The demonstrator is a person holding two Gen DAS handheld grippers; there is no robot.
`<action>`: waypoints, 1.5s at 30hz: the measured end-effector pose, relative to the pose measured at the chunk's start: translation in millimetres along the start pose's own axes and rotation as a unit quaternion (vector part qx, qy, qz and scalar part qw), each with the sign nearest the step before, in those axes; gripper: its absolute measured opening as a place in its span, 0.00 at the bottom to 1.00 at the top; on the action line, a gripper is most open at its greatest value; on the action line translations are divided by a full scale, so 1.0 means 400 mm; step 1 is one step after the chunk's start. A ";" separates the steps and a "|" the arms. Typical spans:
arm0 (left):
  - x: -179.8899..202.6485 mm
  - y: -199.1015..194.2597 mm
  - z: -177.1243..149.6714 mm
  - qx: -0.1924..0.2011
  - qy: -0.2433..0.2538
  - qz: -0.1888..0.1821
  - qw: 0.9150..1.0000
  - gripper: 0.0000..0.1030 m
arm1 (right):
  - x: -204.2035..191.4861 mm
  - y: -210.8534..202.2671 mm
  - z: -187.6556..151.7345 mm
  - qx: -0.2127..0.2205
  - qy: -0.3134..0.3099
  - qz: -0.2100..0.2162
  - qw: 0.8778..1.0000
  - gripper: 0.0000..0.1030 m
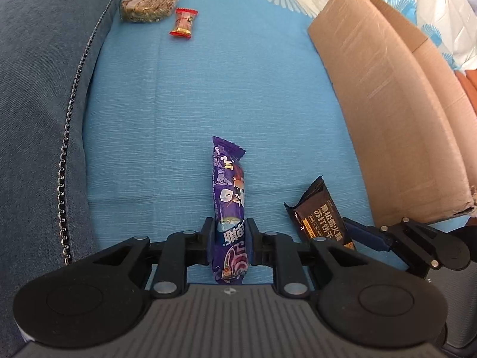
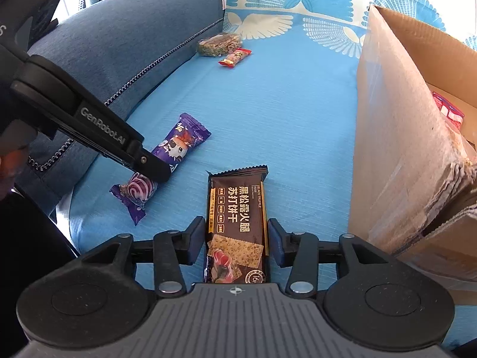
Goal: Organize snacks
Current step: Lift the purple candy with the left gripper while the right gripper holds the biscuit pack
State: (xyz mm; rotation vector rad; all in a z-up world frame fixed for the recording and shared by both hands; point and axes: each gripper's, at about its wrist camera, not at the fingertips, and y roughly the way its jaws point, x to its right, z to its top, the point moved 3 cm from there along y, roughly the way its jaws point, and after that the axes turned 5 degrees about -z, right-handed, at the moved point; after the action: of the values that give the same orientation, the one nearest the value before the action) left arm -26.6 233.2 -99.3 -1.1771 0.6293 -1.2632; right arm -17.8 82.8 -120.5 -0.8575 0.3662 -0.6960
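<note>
Two grippers seize snacks on a blue sofa beside a cardboard box point(image 2: 396, 137)

Four snacks lie outside the one box: left gripper point(image 1: 229, 238) clamps the purple bar point(image 1: 228, 191); right gripper point(image 2: 237, 238) brackets the brown cracker pack point(image 2: 235, 208), contact unclear; nut brittle point(image 1: 149, 4) and red candy point(image 1: 184, 22) wait far off. Judged next: lift both boxward
</note>
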 end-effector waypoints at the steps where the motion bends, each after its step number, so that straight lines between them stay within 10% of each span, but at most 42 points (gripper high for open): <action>1: 0.005 0.003 0.003 -0.001 0.005 0.003 1.000 0.21 | -0.001 0.002 -0.001 -0.001 -0.001 0.000 1.000 0.46; 45: 0.035 0.014 -0.010 -0.003 0.016 0.011 1.000 0.24 | -0.017 0.003 -0.005 0.000 -0.023 -0.013 1.000 0.47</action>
State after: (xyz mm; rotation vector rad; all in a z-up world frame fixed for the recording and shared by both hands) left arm -24.6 217.9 -102.4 -1.1541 0.6692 -1.2651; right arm -23.3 86.9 -122.6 -0.8788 0.3134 -0.6989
